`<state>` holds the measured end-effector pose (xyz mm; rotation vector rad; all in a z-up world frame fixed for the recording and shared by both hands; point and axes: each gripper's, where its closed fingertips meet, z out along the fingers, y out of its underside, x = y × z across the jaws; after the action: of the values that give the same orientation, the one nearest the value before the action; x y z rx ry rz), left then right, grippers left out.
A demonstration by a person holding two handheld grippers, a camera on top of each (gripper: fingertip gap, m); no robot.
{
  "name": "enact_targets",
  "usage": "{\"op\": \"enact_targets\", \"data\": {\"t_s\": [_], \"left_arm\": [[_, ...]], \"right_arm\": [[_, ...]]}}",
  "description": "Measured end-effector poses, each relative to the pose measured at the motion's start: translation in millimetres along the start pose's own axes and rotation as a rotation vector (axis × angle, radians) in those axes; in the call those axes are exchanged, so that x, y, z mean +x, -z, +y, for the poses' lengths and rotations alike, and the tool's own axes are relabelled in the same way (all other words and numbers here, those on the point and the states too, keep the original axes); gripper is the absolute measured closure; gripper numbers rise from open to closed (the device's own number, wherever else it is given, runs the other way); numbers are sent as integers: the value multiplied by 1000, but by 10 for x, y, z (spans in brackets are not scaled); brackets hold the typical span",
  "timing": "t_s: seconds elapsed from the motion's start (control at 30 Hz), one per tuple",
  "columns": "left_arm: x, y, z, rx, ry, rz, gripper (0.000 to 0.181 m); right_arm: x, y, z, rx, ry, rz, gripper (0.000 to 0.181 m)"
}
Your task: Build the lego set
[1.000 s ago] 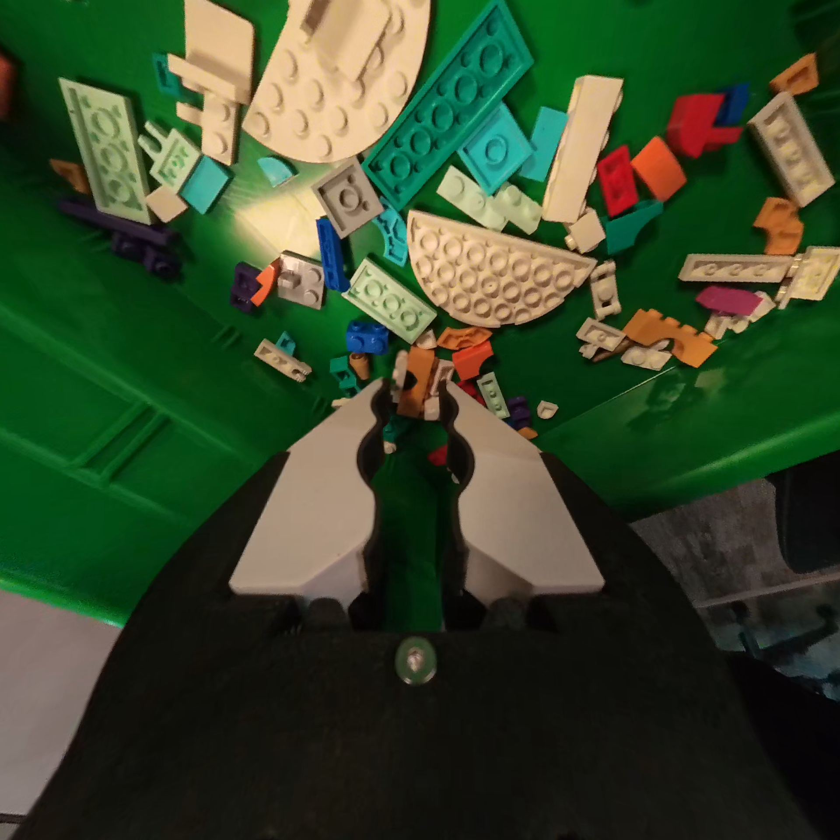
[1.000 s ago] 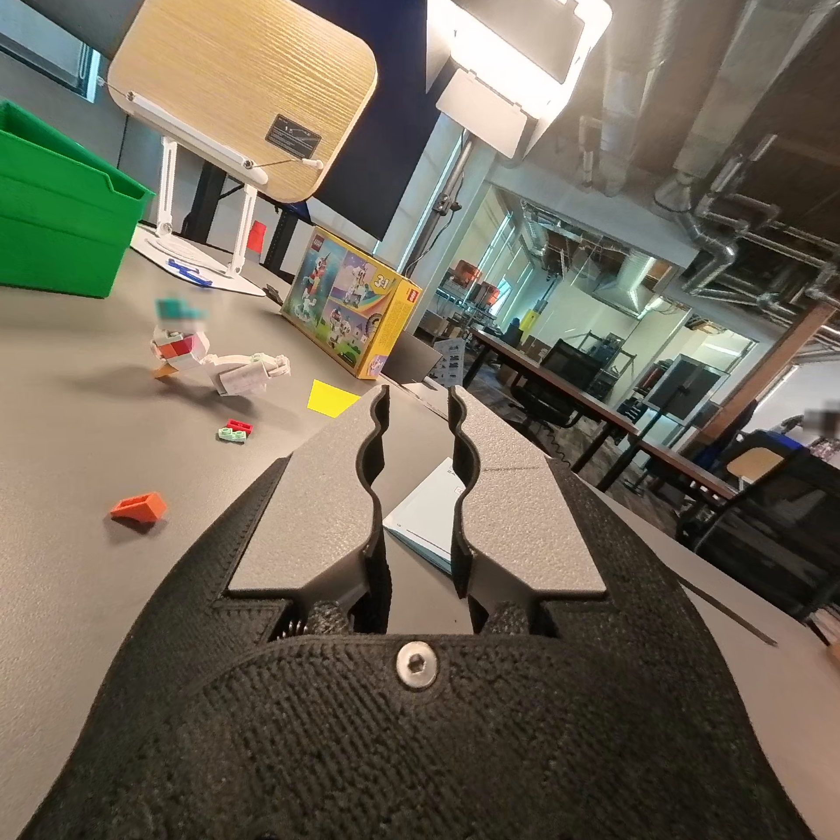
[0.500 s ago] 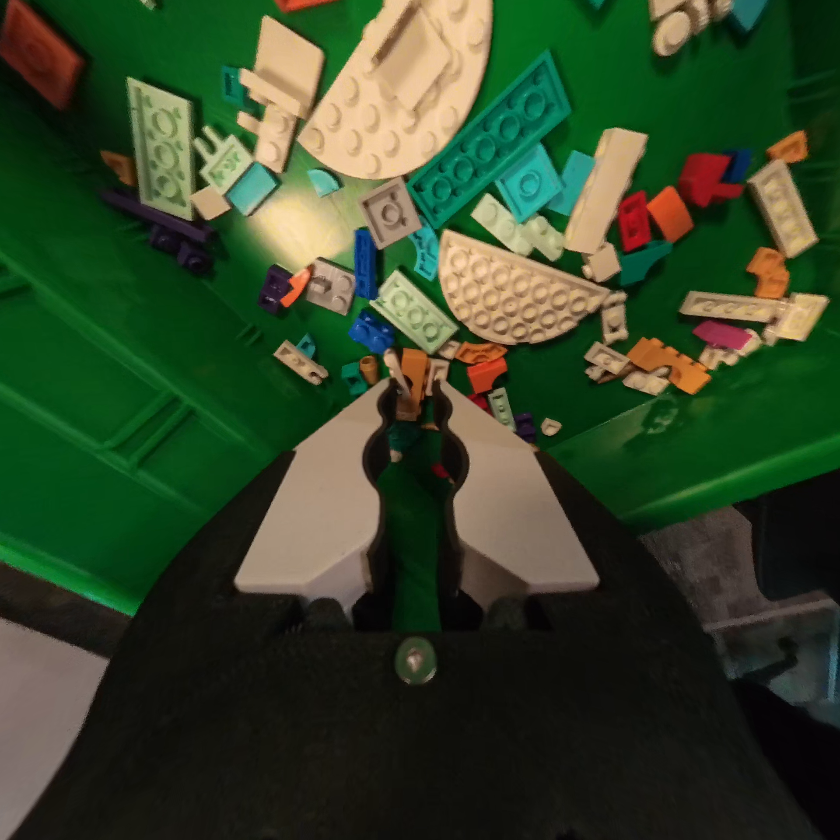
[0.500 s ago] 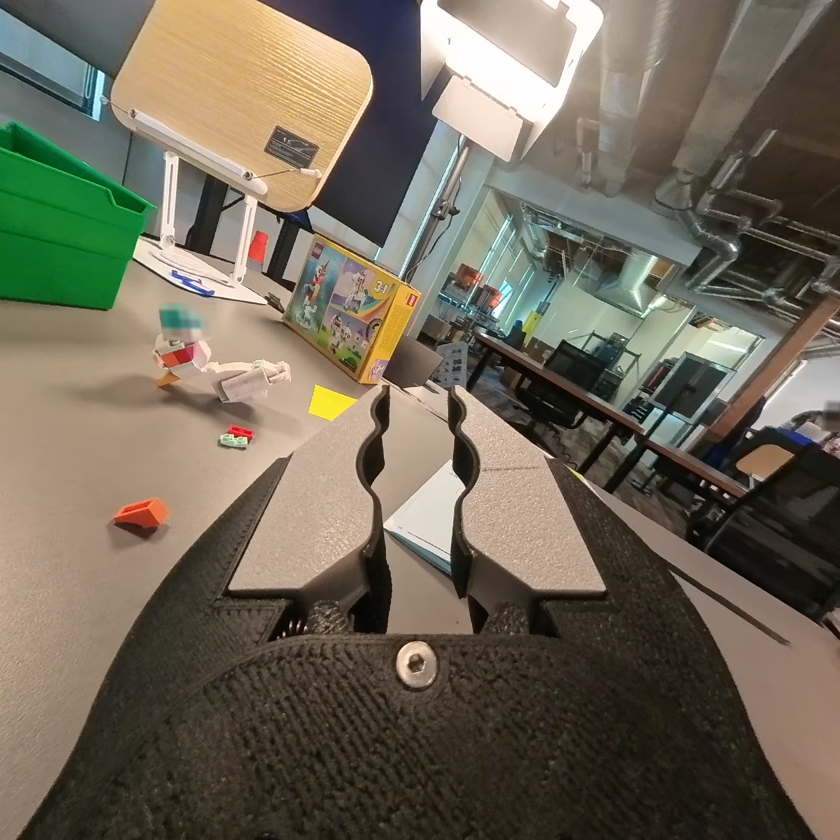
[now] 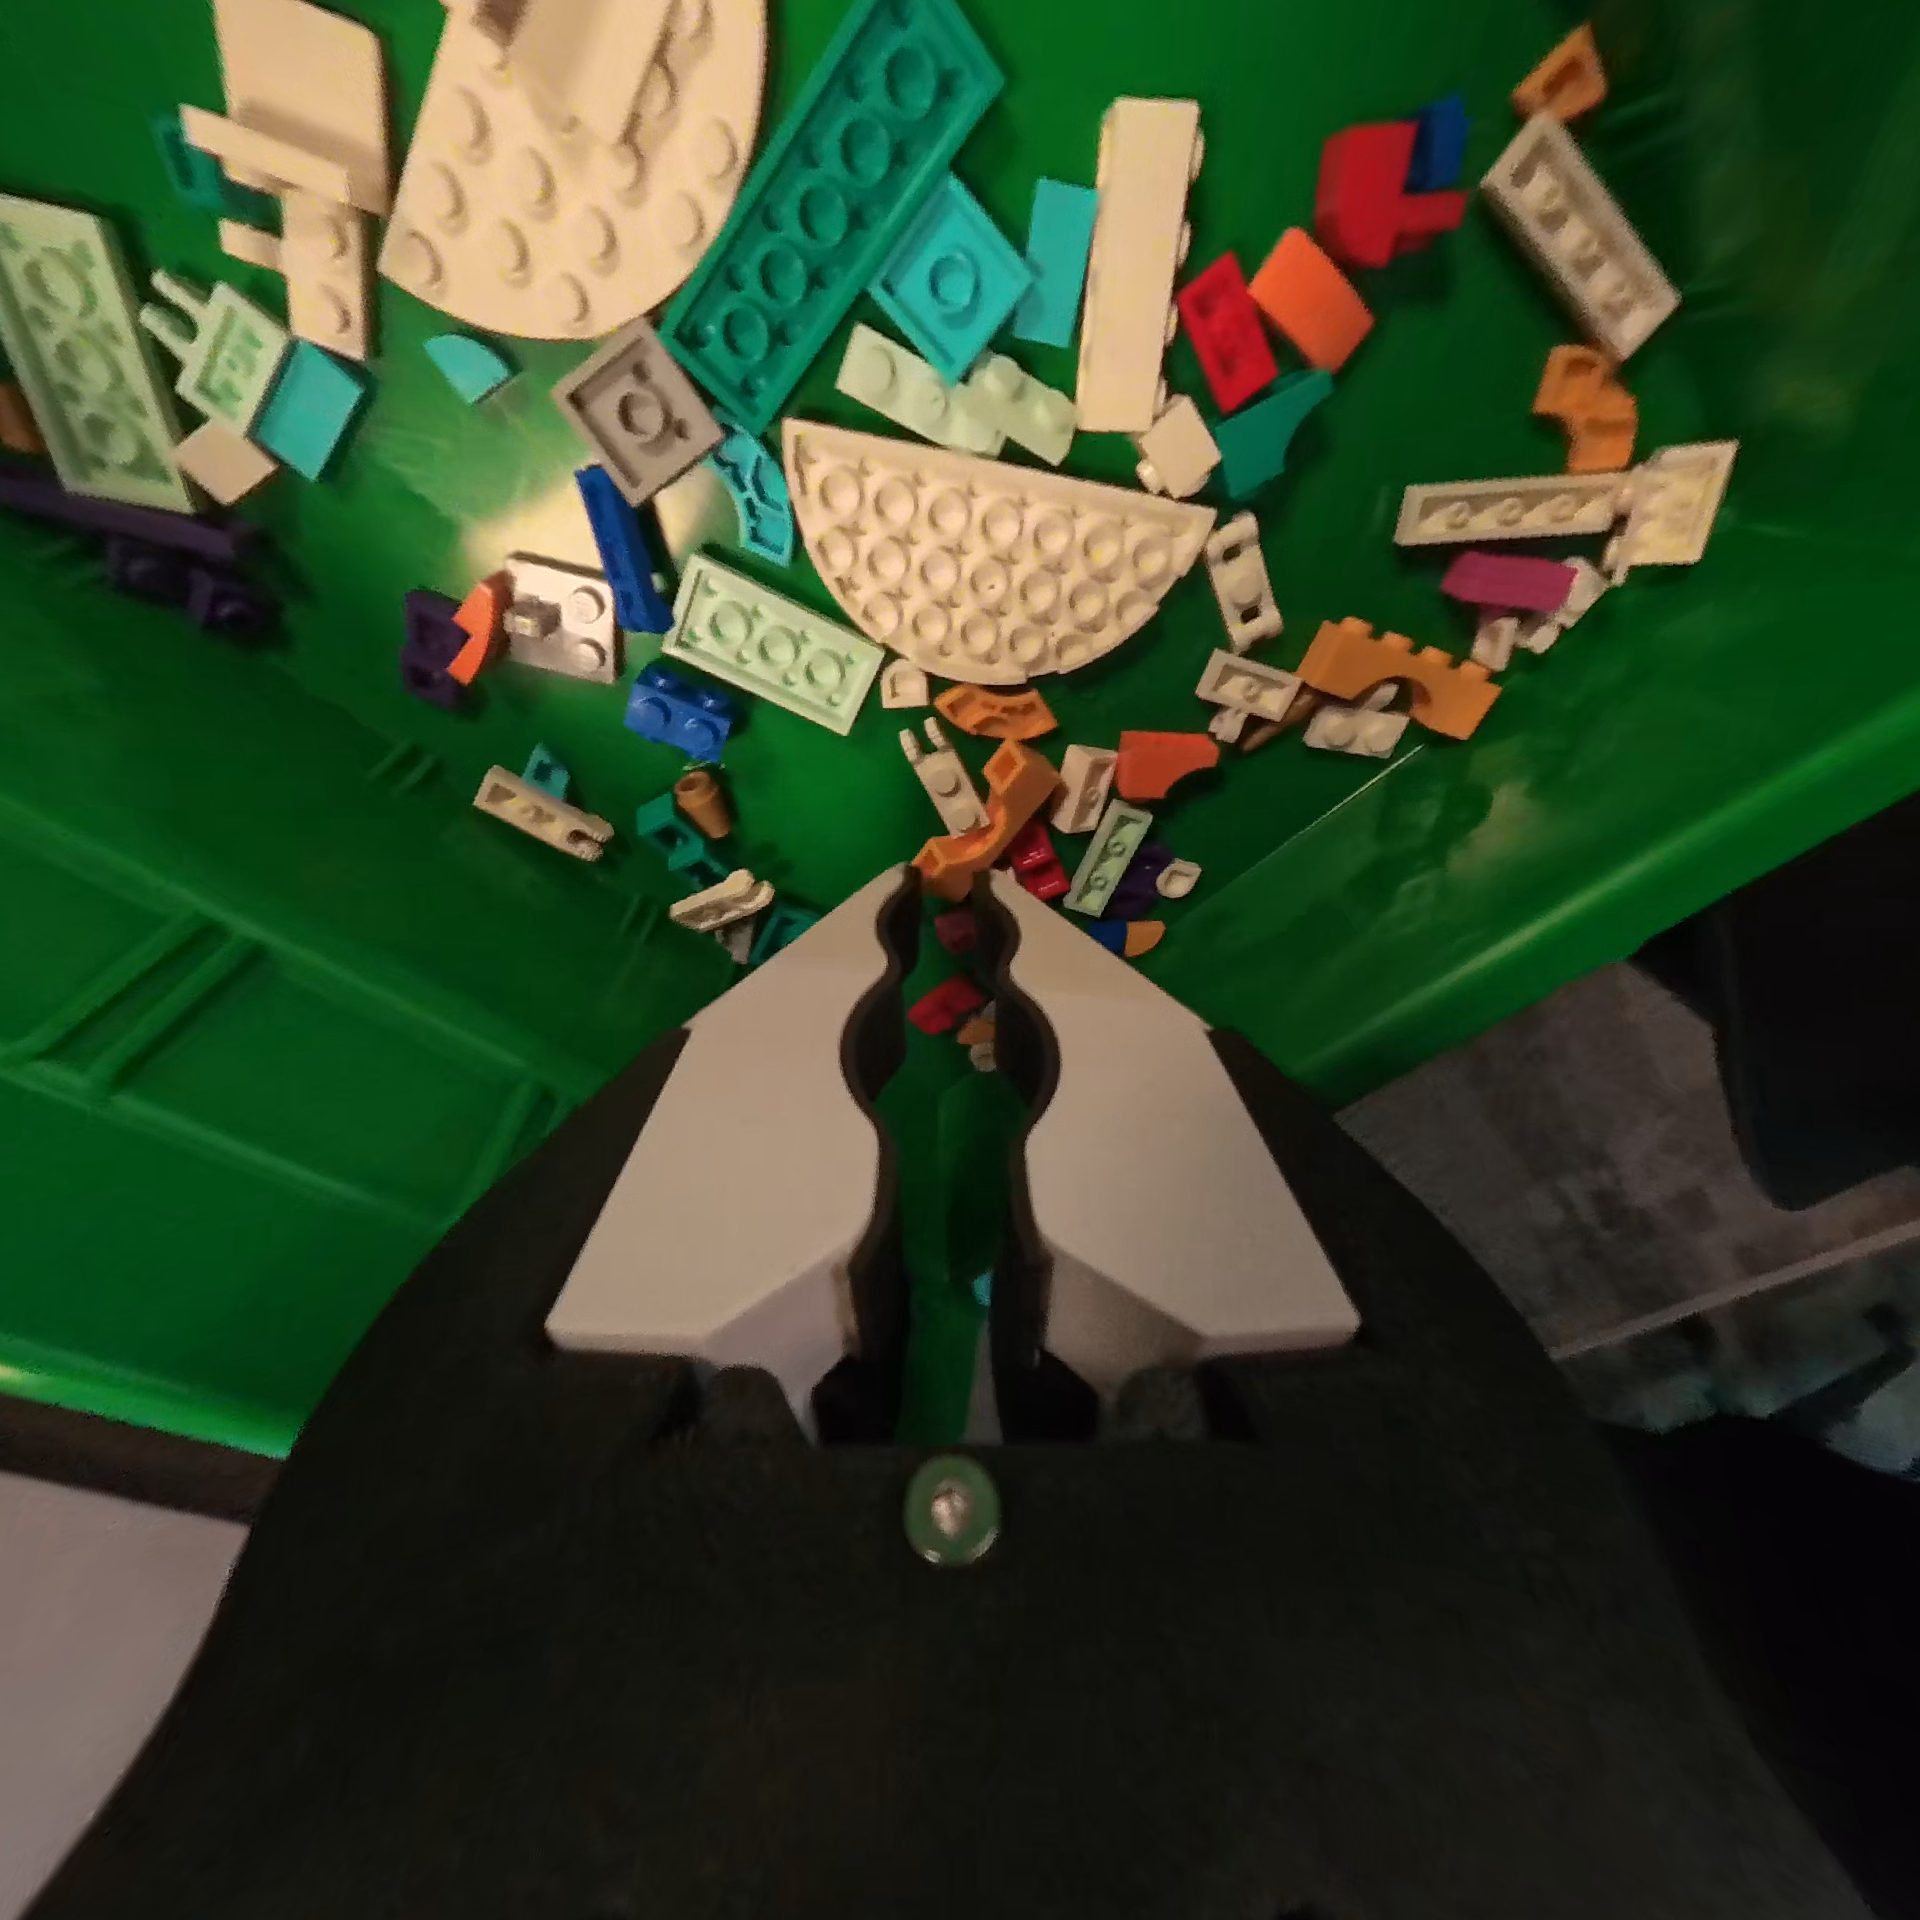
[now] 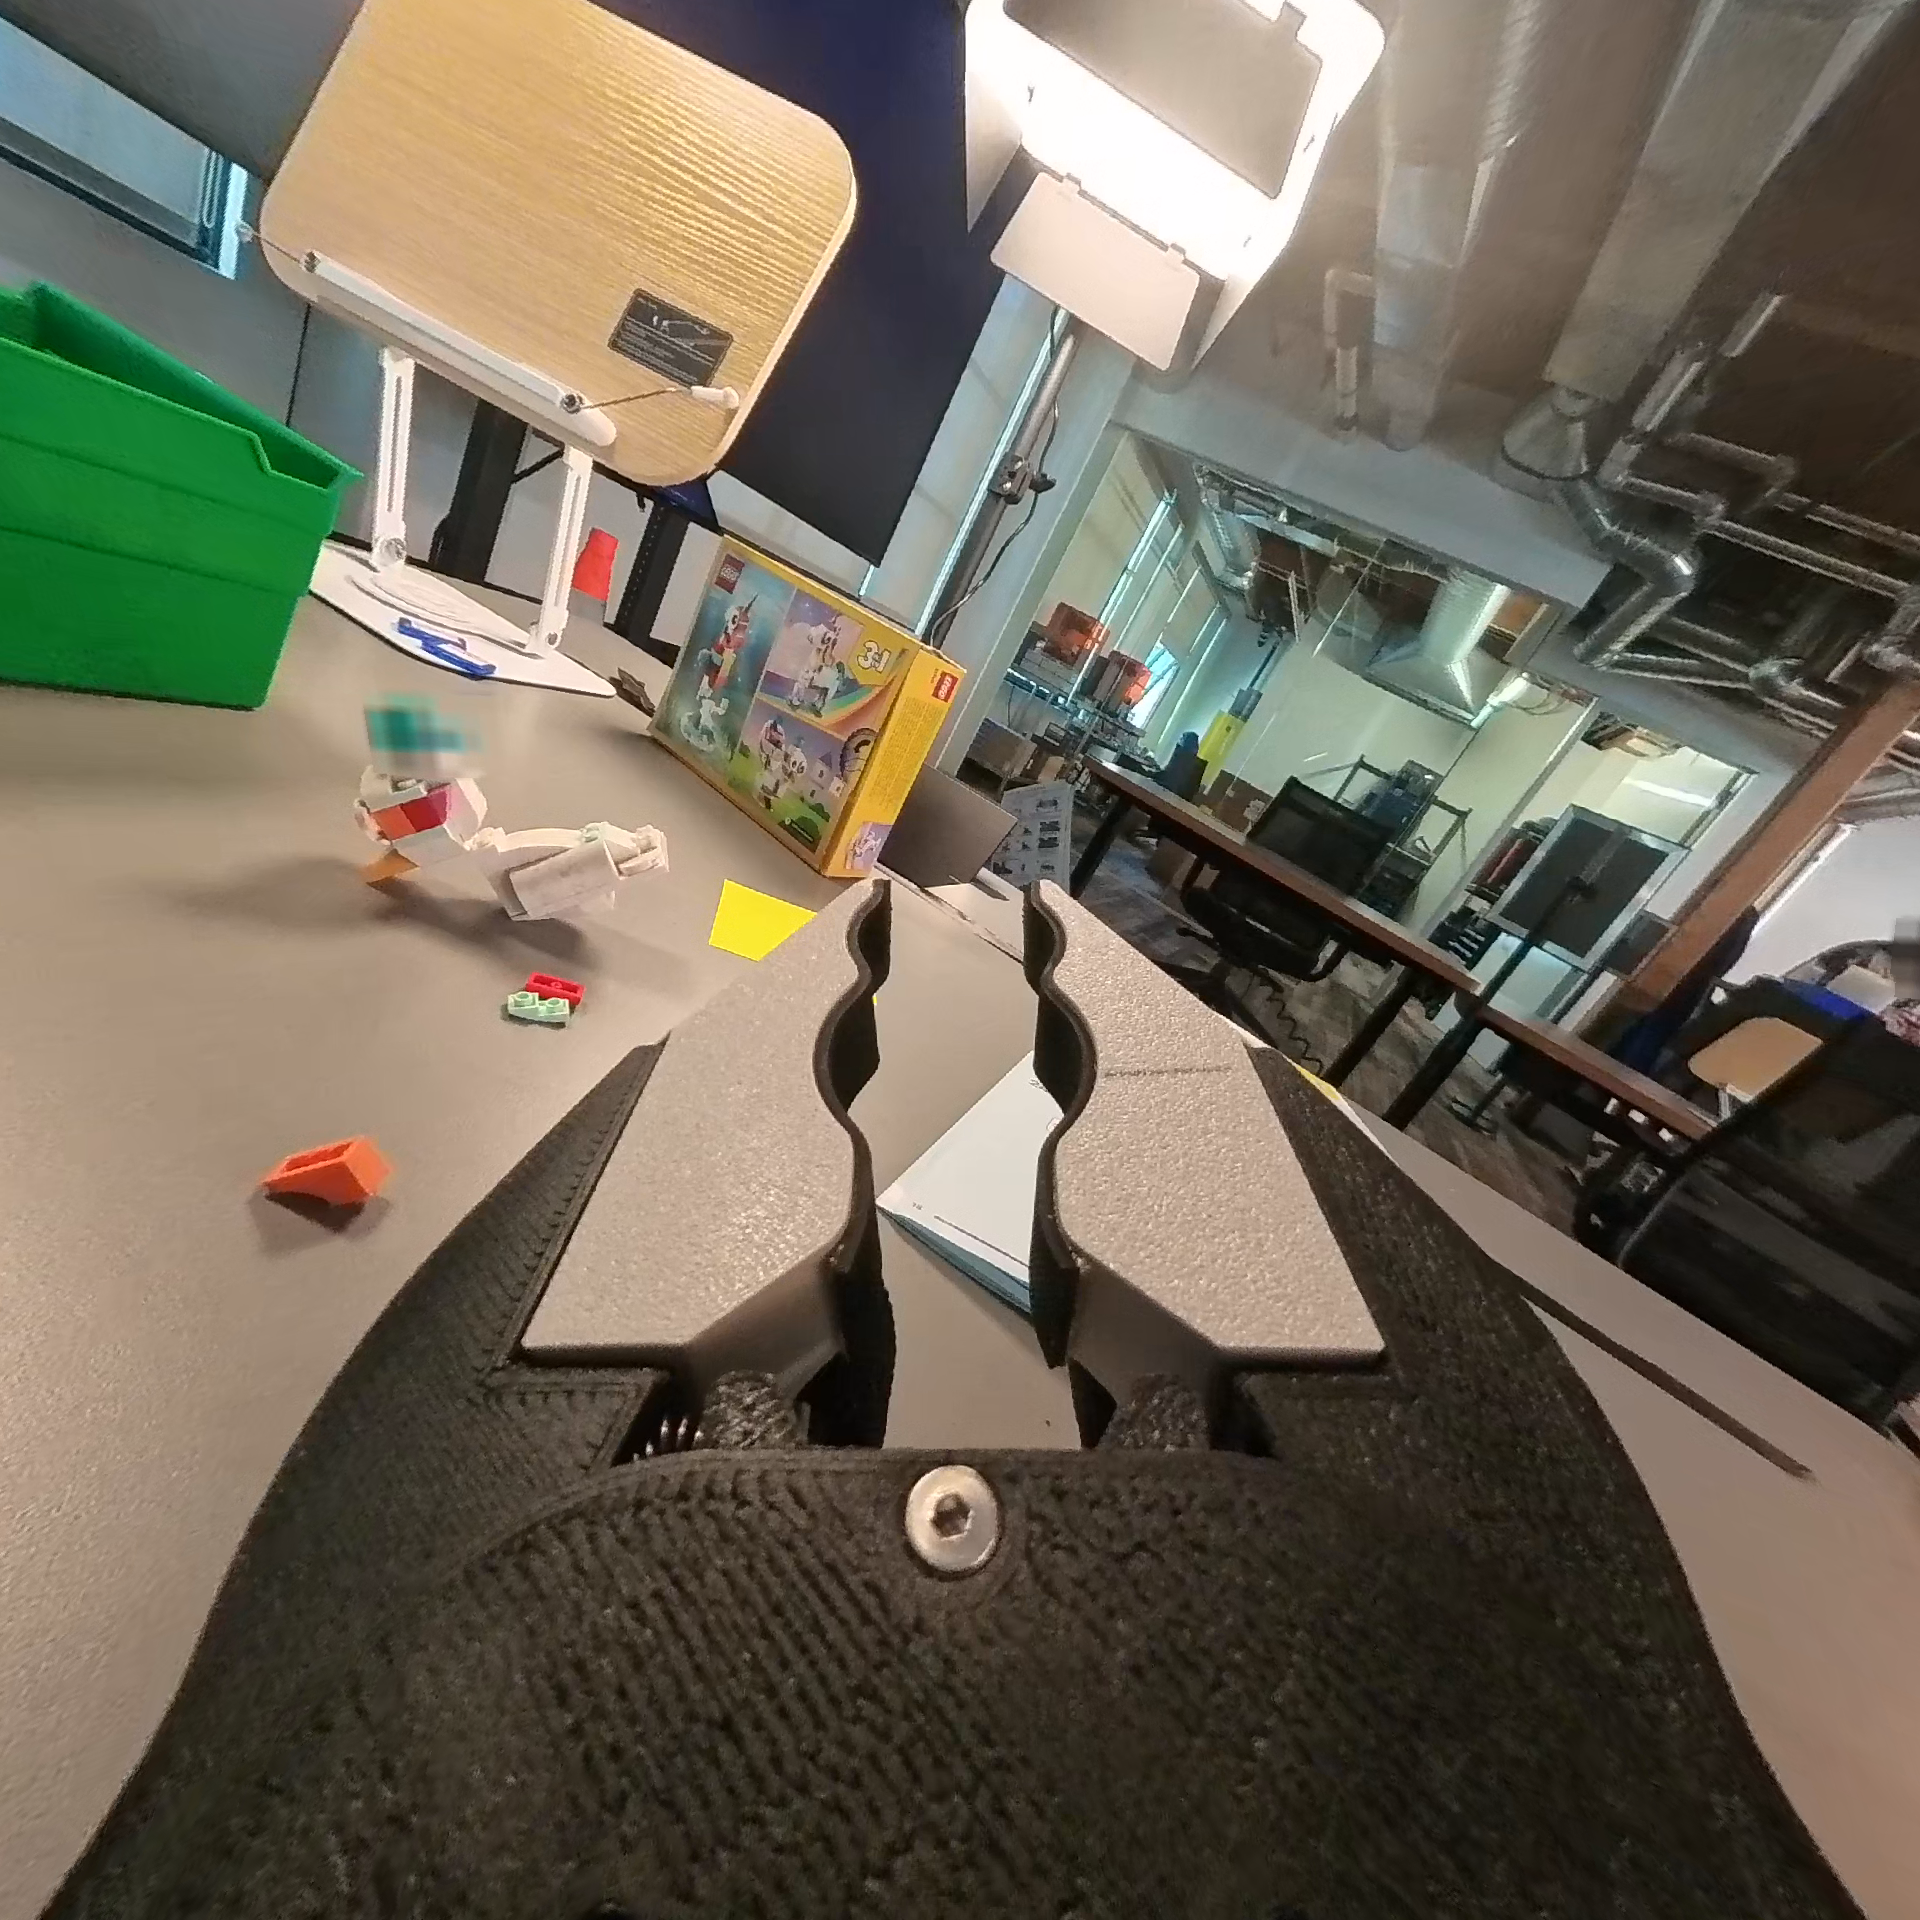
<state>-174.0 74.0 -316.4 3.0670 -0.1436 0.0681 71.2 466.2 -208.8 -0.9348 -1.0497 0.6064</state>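
Orange arch piece (image 5: 971,831) is pinched by the left gripper (image 5: 945,883), its lower part hidden; the right gripper (image 6: 956,914) is held released.

Loose bricks (image 5: 1081,821) crowding the green bin (image 5: 260,1039) floor; open grey tabletop (image 6: 156,1039) beyond.

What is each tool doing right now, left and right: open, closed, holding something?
Left tool: closed on an orange arch brick over the green bin.
Right tool: open, empty, above the grey table.
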Motion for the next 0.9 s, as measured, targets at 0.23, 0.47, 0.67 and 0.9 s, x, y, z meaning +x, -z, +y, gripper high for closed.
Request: {"op": "enact_targets", "data": {"t_s": [0.23, 0.47, 0.67, 0.9], "left_arm": [[-4, -87, 44, -51, -4, 10, 170], [-119, 15, -31, 22, -39, -101, 172], [-366, 936, -430, 465, 53, -516, 173], [920, 1835, -1434, 1072, -103, -467, 173]], "right_arm": [[-6, -2, -2, 0, 2, -2, 158], [-9, -2, -5, 2, 0, -4, 158], [-12, -7, -8, 4, -2, -4, 158], [64, 20, -29, 12, -13, 26, 158]]}}
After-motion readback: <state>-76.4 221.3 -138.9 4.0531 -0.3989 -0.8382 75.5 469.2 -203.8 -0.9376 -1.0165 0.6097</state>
